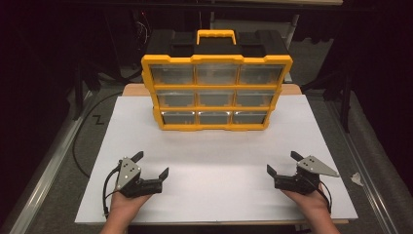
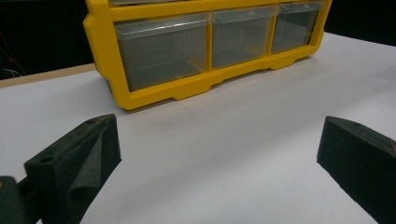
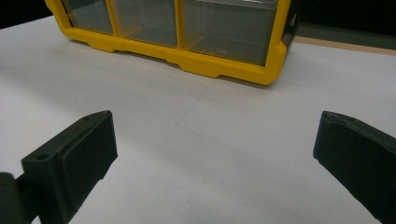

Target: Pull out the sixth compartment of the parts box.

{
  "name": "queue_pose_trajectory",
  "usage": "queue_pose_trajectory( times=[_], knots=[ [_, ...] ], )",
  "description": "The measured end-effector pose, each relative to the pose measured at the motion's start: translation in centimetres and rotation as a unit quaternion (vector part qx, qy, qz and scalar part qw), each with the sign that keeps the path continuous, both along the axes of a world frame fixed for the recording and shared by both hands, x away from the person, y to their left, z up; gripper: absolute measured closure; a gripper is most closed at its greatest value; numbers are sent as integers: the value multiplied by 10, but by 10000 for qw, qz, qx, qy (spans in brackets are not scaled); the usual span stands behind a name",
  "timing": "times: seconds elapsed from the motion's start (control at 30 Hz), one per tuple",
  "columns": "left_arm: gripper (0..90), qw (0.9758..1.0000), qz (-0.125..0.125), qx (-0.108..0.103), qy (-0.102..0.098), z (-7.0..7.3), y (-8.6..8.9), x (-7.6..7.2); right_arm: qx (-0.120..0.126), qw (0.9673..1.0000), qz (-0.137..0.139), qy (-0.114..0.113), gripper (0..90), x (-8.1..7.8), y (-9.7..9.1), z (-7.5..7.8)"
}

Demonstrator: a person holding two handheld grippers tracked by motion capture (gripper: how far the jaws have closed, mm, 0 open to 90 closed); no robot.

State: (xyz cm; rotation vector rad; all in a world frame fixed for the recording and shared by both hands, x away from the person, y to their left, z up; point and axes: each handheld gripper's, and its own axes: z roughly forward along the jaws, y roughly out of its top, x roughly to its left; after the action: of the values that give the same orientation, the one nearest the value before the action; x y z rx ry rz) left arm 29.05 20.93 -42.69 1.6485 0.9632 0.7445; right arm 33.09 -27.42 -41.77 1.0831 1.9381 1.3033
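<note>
A yellow and black organizer cabinet with three rows of clear drawers and a carry handle stands at the back middle of the white table. Its bottom row of drawers shows in the left gripper view and in the right gripper view. My left gripper rests near the front left of the table, jaws wide open with nothing between them. Near the front right sits my right gripper, likewise open and empty. Both point toward the cabinet.
A crumpled white scrap lies on the floor just off the table's right edge. A black cable loops on the floor at the left. Dark stands and table legs surround the table's back.
</note>
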Motion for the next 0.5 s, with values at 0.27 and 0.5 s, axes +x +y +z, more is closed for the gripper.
queue_pose_trajectory(
  times=[0.27,0.5],
  knots=[
    [5,10000,-45,-25,29,-1,0,1,-7,10000,10,-93,10,1,2,1],
    [5,9999,-43,-108,60,-1,2,1,33,9999,-49,-160,10,7,3,2]
  ],
)
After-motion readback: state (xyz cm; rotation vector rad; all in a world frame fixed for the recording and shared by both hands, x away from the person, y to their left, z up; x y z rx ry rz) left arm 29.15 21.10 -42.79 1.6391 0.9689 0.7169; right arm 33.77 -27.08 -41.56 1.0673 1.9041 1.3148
